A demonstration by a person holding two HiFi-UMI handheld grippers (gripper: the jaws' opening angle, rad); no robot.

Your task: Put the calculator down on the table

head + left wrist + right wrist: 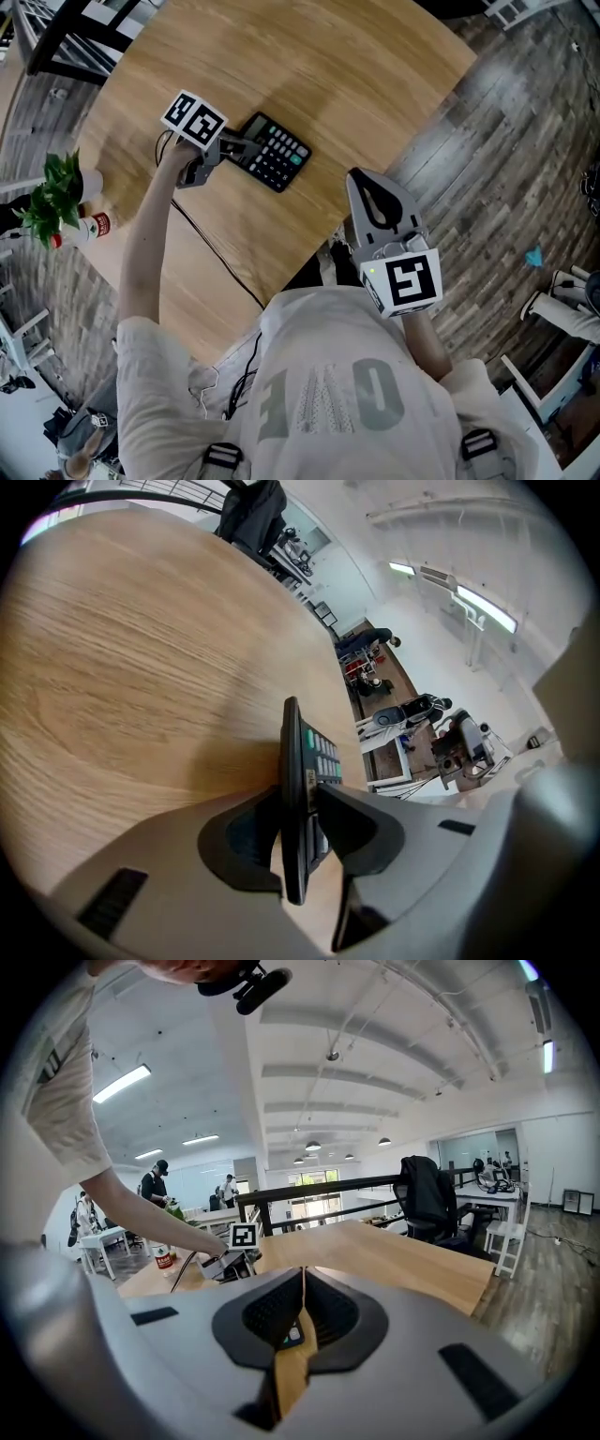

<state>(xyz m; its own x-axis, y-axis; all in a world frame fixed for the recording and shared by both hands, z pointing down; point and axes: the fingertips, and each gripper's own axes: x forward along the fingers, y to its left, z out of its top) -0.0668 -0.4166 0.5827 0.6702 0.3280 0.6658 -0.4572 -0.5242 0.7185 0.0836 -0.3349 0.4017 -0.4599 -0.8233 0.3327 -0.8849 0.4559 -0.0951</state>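
The step in hand is the set-down itself: the left gripper [240, 149] has its jaws closed on the near end of the calculator [277, 153], which sits low over the round wooden table [375, 66], keys up and roughly at the table's middle. In the left gripper view the calculator [296, 789] shows edge-on between the two dark pads, one pad on its back and the other on the key side, with its shadow lying close against it on the wood [131, 667] — so it is very near the surface or already touching, though no view settles which. The right gripper [359, 183] hangs apart at the table's near edge with its jaws brought together on nothing (its own view [302, 1279] shows only a sliver of tabletop through the gap), and I judge it has no part in this step. What the next move calls for is a small one — bring the far end fully down so the calculator lies flat, then spread the jaws and draw the left gripper back along its own line, without dragging the calculator or snagging the black cable [217, 255] that runs along the table under the arm
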